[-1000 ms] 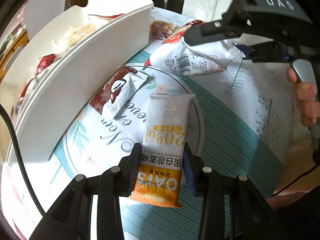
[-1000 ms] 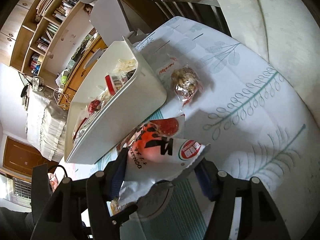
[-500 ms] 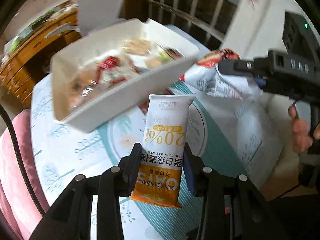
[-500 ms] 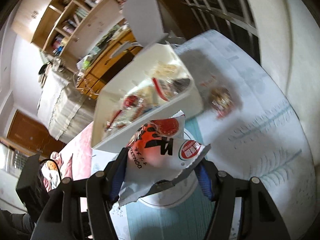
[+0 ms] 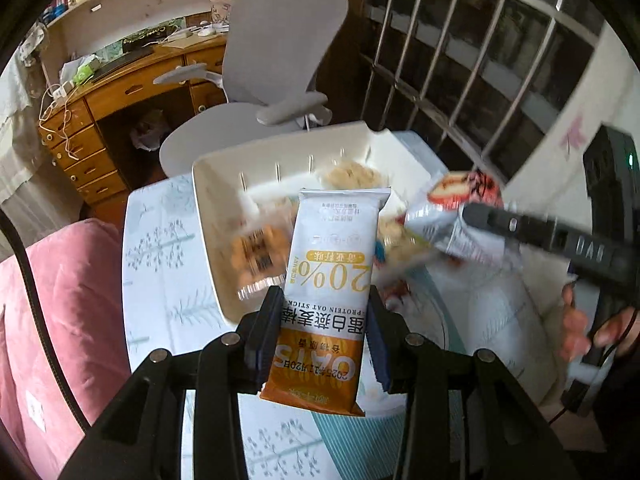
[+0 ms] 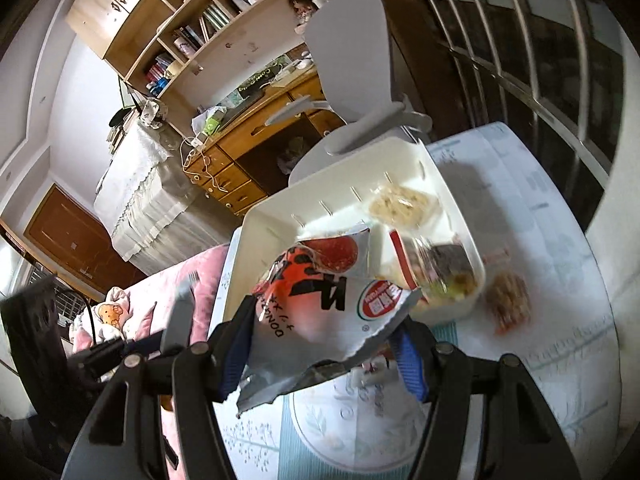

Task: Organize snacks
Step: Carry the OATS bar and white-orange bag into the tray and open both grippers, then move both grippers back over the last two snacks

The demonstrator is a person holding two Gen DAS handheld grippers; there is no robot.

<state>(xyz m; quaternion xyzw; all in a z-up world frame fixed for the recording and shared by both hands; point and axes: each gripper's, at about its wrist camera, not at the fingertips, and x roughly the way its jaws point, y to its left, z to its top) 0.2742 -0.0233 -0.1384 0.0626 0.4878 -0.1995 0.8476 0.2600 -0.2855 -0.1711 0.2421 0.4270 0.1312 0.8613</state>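
Note:
My left gripper (image 5: 322, 340) is shut on a white and orange oat bar packet (image 5: 328, 280), held in the air in front of the white storage bin (image 5: 208, 216). The bin holds several snacks. My right gripper (image 6: 324, 348) is shut on a crumpled silver and red snack bag (image 6: 320, 300), raised over the near edge of the bin (image 6: 272, 216). The right gripper also shows in the left wrist view (image 5: 532, 236), with the snack bag (image 5: 452, 208) over the bin's right side.
A clear-wrapped snack (image 6: 508, 300) lies on the patterned tablecloth (image 6: 560, 280) right of the bin. A grey office chair (image 5: 280, 60) and a wooden desk (image 5: 120, 92) stand behind the table. A pink cushion (image 5: 60, 300) is at the left.
Both grippers have risen from the table with their snacks and now look down into the bin from above. The right gripper has moved the bag over the bin.

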